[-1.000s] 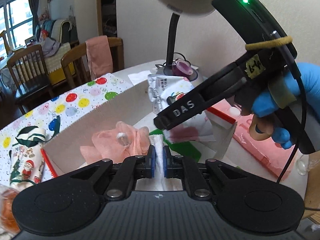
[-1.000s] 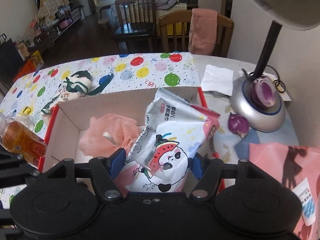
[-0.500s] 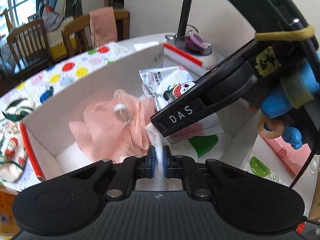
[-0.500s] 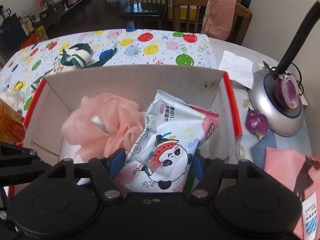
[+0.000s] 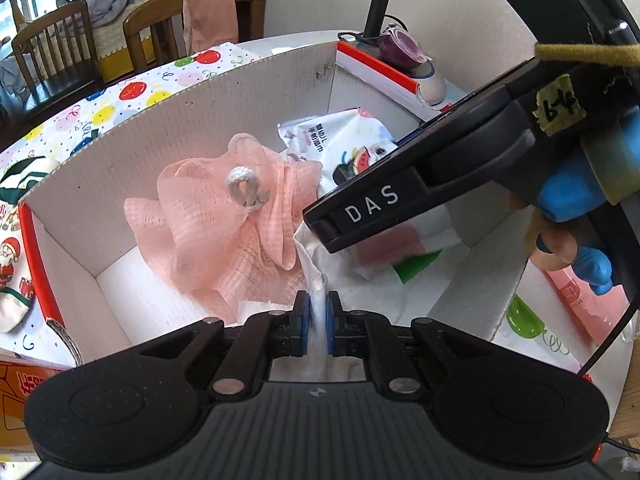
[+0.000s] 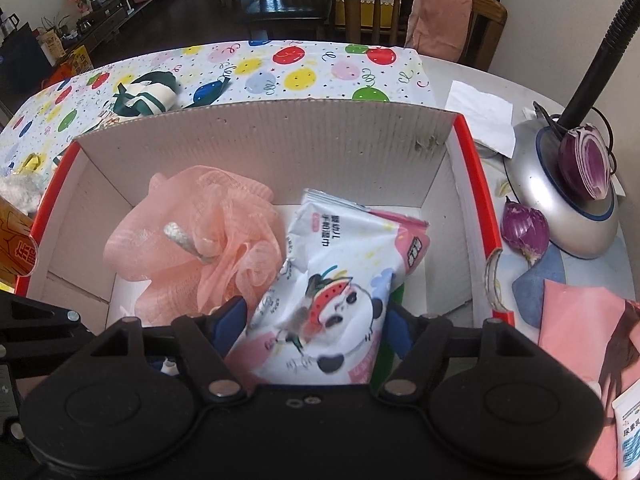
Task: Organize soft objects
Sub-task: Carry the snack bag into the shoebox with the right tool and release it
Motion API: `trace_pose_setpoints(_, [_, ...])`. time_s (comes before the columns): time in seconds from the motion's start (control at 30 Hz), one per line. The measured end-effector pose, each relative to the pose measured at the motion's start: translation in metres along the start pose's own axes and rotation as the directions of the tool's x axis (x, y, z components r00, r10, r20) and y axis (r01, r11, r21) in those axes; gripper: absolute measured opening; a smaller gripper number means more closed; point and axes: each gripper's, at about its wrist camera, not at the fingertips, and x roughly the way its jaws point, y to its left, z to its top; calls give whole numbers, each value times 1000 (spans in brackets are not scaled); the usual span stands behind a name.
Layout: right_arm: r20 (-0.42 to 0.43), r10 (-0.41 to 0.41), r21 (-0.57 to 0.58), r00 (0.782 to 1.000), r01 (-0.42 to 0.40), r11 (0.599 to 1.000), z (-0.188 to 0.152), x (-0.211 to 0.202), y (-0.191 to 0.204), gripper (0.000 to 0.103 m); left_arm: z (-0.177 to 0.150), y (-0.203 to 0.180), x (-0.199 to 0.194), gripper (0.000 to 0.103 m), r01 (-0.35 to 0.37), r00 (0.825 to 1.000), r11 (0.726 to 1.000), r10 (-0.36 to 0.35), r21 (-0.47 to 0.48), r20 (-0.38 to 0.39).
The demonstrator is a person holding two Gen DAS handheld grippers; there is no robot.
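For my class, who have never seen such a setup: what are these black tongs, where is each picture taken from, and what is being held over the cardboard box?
No robot here: a person holds a two-finger gripper in each hand, each carrying a wide-angle camera looking along its fingers. One picture comes from the left gripper, which is shut on a thin white sheet. The other comes from the right gripper; its jaws have just been opening around a wet-wipes pack printed with a panda. Both hang inside the cardboard box, beside a pink bath pouf. The box stands on a balloon-print tablecloth; a lamp base sits nearby.
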Motion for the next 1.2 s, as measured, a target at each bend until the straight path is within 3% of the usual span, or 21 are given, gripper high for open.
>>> trace_pose_setpoints(0.7, [60, -3, 63, 998, -1, 998, -10, -31, 4, 92, -6, 13, -22, 9, 38, 999, 996, -35, -75, 41])
trace_pose_setpoints(1.2, [200, 54, 61, 978, -67, 996, -27, -111, 19, 94, -16, 13, -85, 9, 96, 979, 991, -78, -88, 187])
